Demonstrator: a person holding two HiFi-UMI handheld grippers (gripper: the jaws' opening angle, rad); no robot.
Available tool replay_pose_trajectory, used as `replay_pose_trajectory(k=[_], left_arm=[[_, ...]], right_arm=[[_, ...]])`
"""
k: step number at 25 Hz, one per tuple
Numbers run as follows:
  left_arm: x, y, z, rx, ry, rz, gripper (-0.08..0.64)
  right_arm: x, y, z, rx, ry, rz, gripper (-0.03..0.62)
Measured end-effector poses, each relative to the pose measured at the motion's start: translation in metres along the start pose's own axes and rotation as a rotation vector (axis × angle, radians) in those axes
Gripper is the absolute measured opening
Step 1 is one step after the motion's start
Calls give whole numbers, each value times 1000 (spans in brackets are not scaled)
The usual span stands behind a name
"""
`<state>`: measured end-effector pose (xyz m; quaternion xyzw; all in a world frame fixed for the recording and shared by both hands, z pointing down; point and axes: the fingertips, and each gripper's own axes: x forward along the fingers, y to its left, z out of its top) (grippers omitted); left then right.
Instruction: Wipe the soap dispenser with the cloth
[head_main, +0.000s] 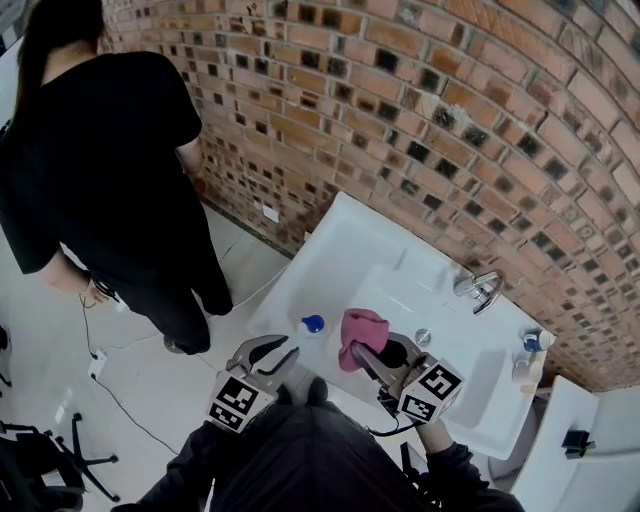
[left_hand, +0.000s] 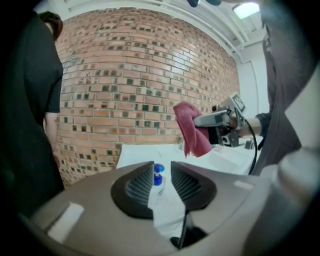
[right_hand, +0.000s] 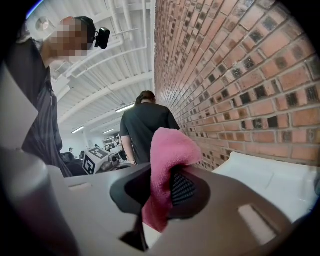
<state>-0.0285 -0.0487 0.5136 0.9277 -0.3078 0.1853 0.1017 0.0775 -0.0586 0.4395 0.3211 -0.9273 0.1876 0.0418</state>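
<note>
The soap dispenser (head_main: 313, 324), a small clear bottle with a blue pump top, stands on the front left rim of the white sink (head_main: 335, 250). My left gripper (head_main: 272, 349) hovers just short of it, jaws a little apart and empty. In the left gripper view the dispenser (left_hand: 158, 178) shows through the gap, beyond the left gripper (left_hand: 162, 166). My right gripper (head_main: 372, 352) is shut on a pink cloth (head_main: 362, 328), held above the basin to the dispenser's right. The cloth (right_hand: 170, 147) hangs folded over the right gripper's (right_hand: 162, 175) jaws, and in the left gripper view the cloth (left_hand: 192, 132) dangles.
A brick wall (head_main: 450, 100) runs behind the sink. A chrome faucet (head_main: 483, 288) sits at the back right, and other bottles (head_main: 530, 355) stand on the right rim. A person in black (head_main: 100, 170) stands on the floor to the left. An office chair base (head_main: 45, 455) is at lower left.
</note>
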Motion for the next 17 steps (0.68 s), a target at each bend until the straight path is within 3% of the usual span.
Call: replay_pose_trajectory(k=[17], left_arm=[[3, 1, 4, 8, -5, -12, 91]], right_arm=[[1, 1, 3, -11, 3, -2, 64]])
